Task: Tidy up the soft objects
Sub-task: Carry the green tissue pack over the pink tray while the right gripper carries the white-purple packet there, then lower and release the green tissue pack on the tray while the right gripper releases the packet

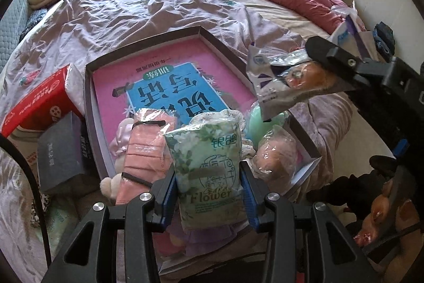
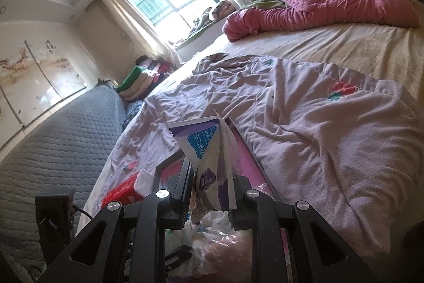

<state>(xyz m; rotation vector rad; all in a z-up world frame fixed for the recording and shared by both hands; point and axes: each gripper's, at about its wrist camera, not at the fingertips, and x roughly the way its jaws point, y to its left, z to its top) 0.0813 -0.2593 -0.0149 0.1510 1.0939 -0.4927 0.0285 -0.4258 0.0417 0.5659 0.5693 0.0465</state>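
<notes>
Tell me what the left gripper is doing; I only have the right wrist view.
Observer: The left gripper is clamped on a green floral tissue pack, above the near end of the open box.
Operator: What is already in that box?
Observer: A pink mask pack and a clear-wrapped peach item lie at its near end, on a pink book.
Operator: Where does my packet hang?
Observer: The right gripper holds the white-and-purple packet over the box's right side.
</notes>
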